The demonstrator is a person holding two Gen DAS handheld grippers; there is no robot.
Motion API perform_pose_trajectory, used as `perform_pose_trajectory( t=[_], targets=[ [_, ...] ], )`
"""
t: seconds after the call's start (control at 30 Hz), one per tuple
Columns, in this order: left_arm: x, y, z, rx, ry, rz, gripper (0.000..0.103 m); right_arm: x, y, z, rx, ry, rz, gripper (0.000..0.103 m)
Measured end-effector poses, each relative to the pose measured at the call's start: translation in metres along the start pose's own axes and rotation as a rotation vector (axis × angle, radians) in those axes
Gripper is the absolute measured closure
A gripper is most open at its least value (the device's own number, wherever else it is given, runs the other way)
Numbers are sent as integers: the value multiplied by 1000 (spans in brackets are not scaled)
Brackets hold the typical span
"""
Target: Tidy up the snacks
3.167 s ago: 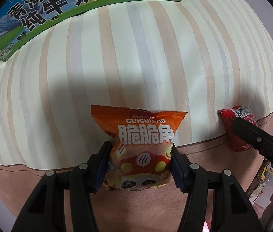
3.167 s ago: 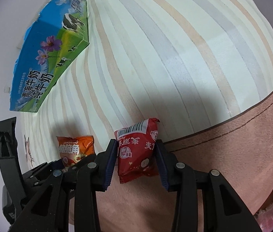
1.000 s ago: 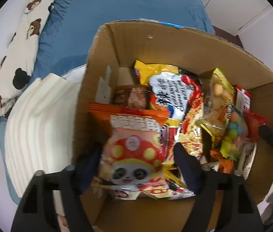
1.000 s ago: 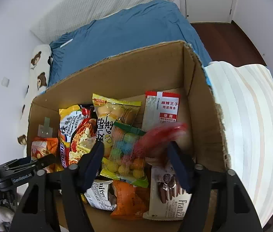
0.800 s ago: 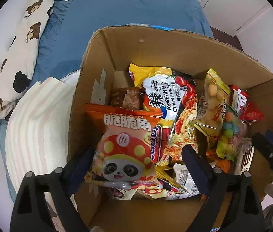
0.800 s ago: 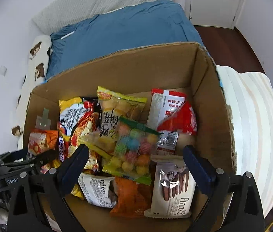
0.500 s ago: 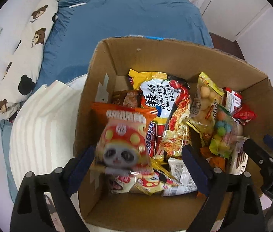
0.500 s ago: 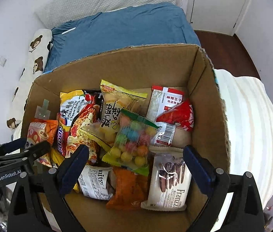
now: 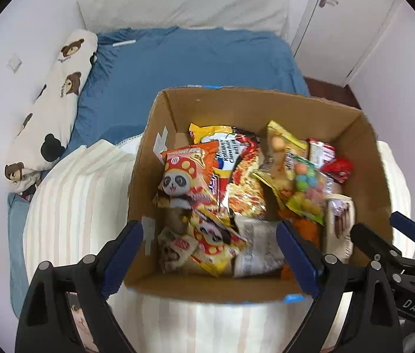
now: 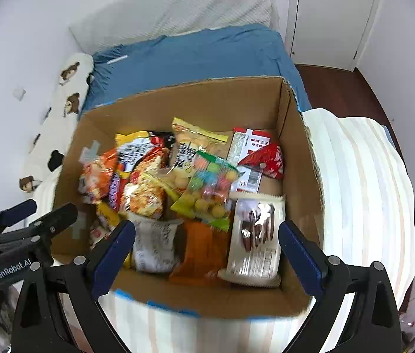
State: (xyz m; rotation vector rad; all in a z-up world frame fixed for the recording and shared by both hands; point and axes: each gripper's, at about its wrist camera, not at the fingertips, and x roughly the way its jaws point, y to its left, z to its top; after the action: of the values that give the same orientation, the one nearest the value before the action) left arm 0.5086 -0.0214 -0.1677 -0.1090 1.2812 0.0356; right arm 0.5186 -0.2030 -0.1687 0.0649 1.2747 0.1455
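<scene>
A cardboard box (image 9: 178, 111) (image 10: 195, 97) full of snack packets stands on the striped cloth. The orange panda packet (image 9: 188, 176) (image 10: 98, 176) lies loose at its left side. The small red packet (image 9: 338, 169) (image 10: 266, 158) lies at the box's right side. Above the box's near edge my left gripper (image 9: 208, 250) hangs open with nothing between its fingers. My right gripper (image 10: 206, 250) is likewise open and empty, above the near edge. Each gripper shows at the edge of the other's view.
A striped cream cloth (image 9: 81, 206) (image 10: 363, 200) covers the surface under the box. Behind it lie a blue bed (image 9: 192, 64), a bear-print pillow (image 9: 57, 103) and a white door (image 10: 333, 14). Other packets fill the box, among them a candy bag (image 10: 210, 188) and a biscuit pack (image 10: 257, 235).
Both grippers opened and let their packets drop into the box: the orange panda packet at the left, the red one at the right. Both then rose and drew back from the box.
</scene>
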Motion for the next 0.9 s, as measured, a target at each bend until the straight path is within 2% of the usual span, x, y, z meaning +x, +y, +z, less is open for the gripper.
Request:
perform_pose_trajectory(
  t=[0.27,0.4,0.57,0.9],
  targets=[
    [-71,-2,-48,2,-155,7,10,-65,5,-49,-20,-120,-8,3],
    [-102,-4,-78,11,-202,2,10,-102,6,-75,-21,-169,9,3],
    [-136,-3,-113,12,-240,-3,10,-152,5,-113,-33,-250,7,3],
    [-196,-12,-171,21,-309,1,10,-229,3,-180,-36,-343,9,3]
  ],
)
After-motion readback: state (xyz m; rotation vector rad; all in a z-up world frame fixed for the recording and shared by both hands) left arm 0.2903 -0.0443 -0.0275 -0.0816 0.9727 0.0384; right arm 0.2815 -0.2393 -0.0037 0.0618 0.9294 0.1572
